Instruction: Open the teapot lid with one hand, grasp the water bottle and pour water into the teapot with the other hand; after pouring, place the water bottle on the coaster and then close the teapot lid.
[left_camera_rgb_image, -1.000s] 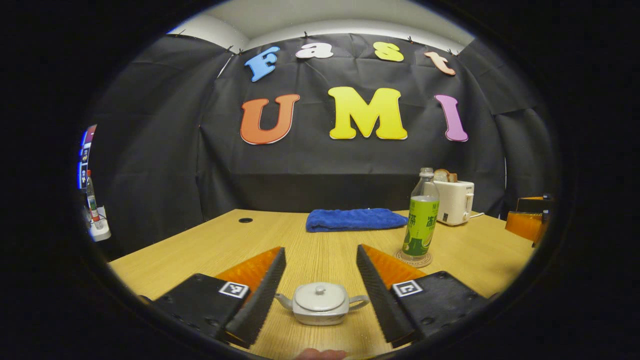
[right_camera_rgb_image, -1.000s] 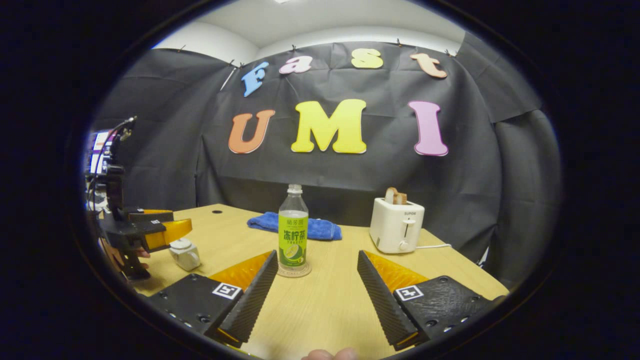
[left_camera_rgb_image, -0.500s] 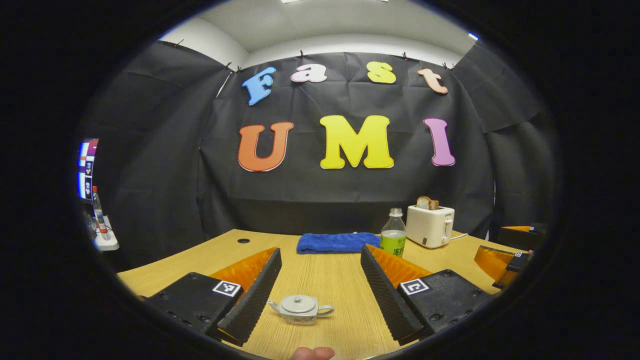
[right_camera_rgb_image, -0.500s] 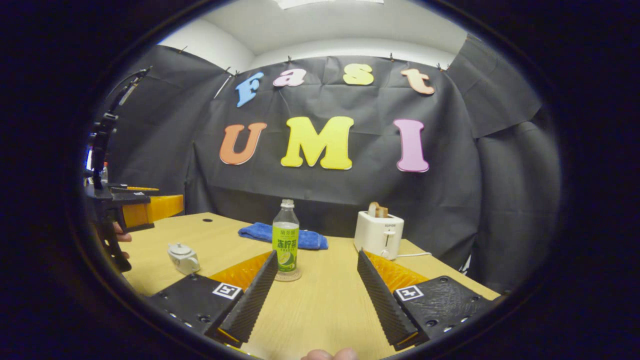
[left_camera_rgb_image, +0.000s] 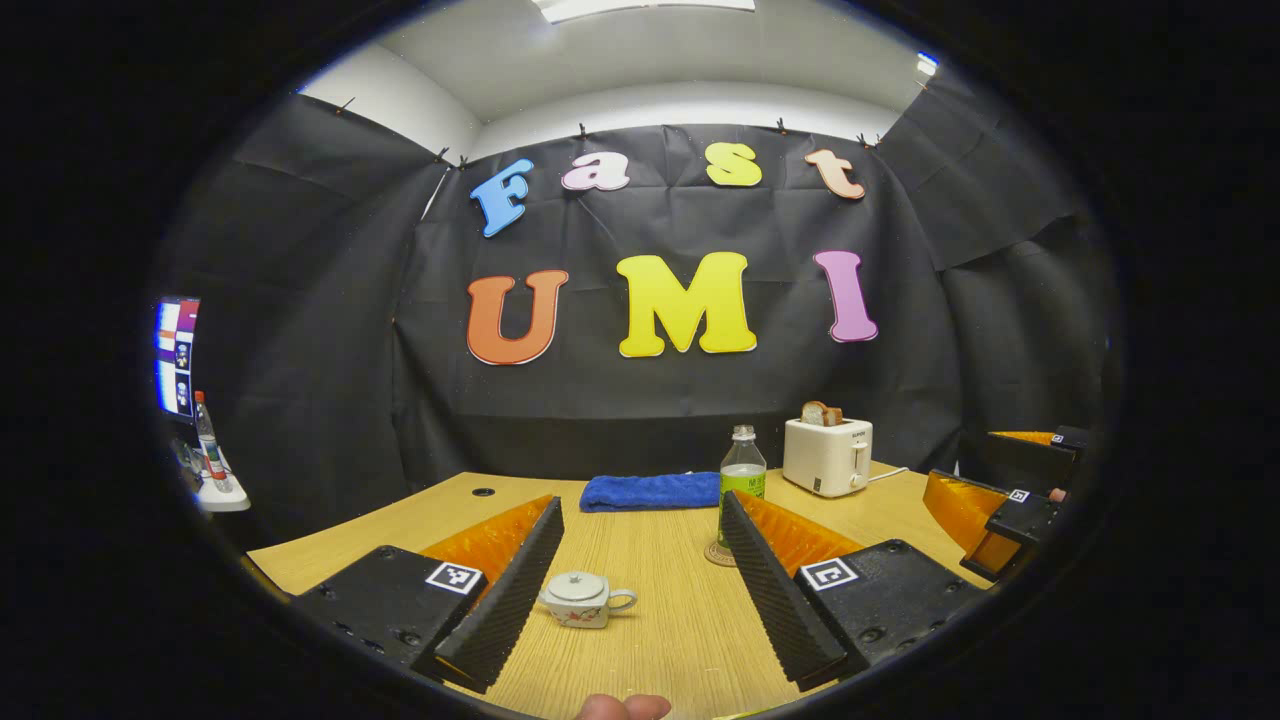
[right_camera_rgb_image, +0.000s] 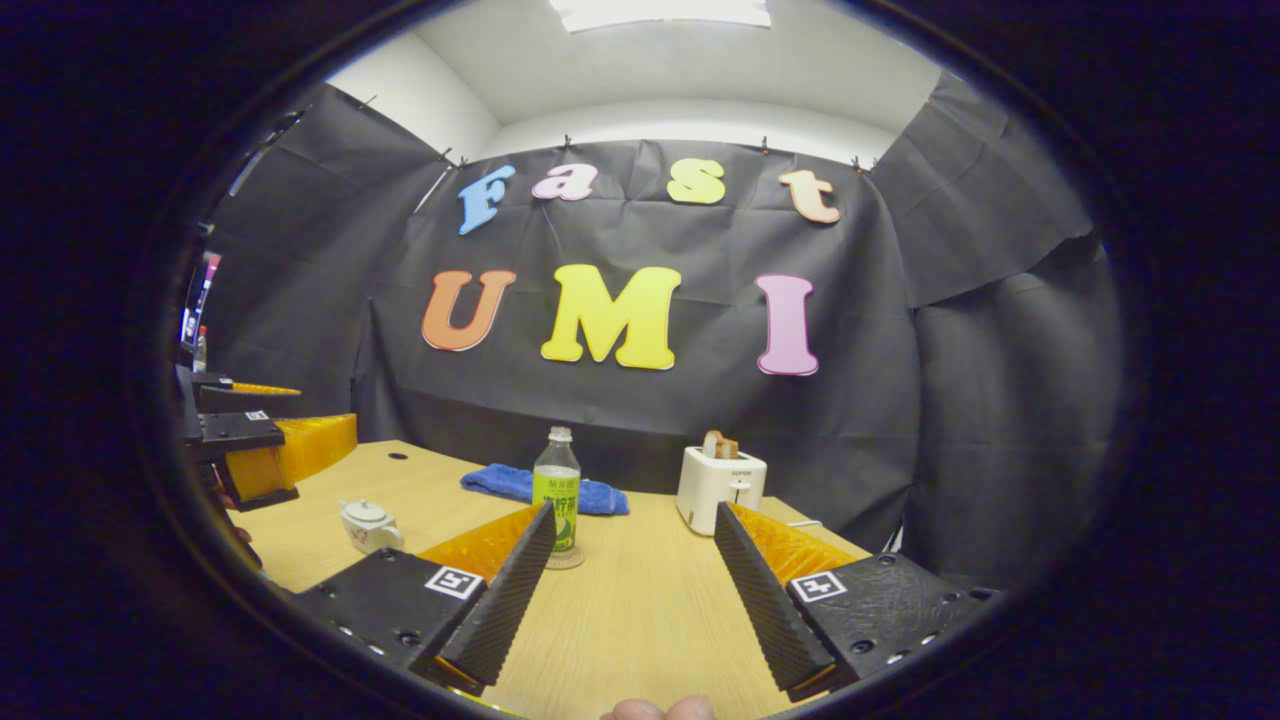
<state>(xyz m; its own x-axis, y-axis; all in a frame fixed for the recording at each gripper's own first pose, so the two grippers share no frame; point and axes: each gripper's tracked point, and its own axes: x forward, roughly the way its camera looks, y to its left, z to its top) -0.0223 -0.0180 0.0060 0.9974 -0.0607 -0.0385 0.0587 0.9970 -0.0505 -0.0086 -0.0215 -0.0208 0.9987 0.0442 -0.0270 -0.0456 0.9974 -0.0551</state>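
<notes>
Teapot (left_camera_rgb_image: 577, 598) — small, pale, squat, lid on with a round knob, handle turned right — sits on the wooden table (left_camera_rgb_image: 670, 640) between the spread fingers of the left gripper (left_camera_rgb_image: 640, 590), touching neither. Water bottle (left_camera_rgb_image: 741, 485), green label, stands upright on a round coaster (left_camera_rgb_image: 714, 555) farther back. Right gripper view adds the right gripper (right_camera_rgb_image: 635, 585), also spread wide and holding nothing. Blue towel (left_camera_rgb_image: 650, 491) and white toaster (left_camera_rgb_image: 827, 456) lie at the far edge, against black cloth walls.

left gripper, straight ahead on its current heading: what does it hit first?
Probably the teapot, lid on, sitting low between the open jaws of the left gripper. If the line passes above it, next is the blue towel. Depth unclear.
</notes>
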